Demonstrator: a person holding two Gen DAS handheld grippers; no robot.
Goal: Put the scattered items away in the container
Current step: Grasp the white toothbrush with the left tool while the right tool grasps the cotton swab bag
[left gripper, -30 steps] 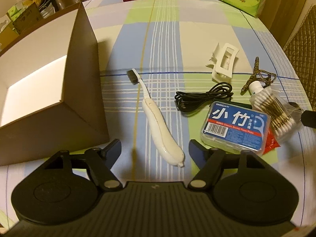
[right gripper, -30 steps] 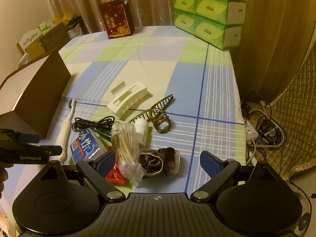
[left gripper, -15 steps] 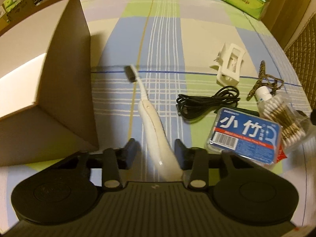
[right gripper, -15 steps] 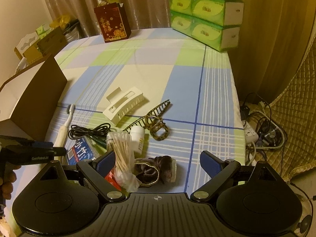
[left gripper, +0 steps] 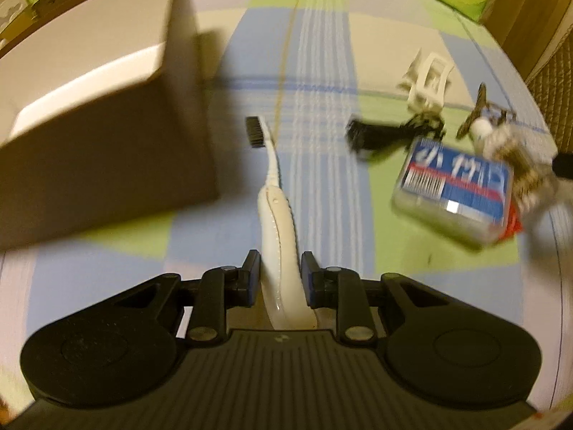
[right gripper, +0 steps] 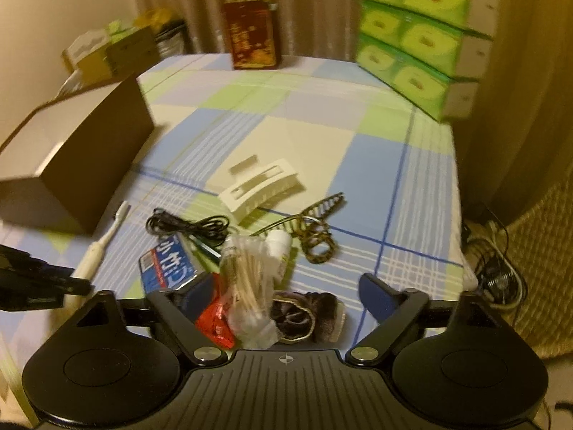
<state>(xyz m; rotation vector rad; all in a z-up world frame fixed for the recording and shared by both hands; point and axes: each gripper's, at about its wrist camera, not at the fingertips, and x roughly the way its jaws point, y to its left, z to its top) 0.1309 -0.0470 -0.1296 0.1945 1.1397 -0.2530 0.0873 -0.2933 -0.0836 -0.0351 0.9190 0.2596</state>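
We see the left gripper (left gripper: pixel 280 275) clamped on the white electric toothbrush (left gripper: pixel 277 222) handle, bristles toward 12 o'clock. Brown cardboard box (left gripper: pixel 107 136) sits at 10 o'clock, floss pick case (left gripper: pixel 456 188) at 2. Right gripper (right gripper: pixel 283 288) is spread wide, holding nothing, above the cotton swab bag (right gripper: pixel 247 279).

Bare cloth (left gripper: pixel 322 186) beside box wall (left gripper: pixel 107 179) (open-topped), clutter (left gripper: pixel 454 193) seemingly right

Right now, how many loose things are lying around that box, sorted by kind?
Hair things (white claw clip, leopard clip, leopard tie, scrunchie): 4
Toiletries (toothbrush, floss box, swabs, bottle): 4
Cable: 1
Red packet: 1
Total: 10
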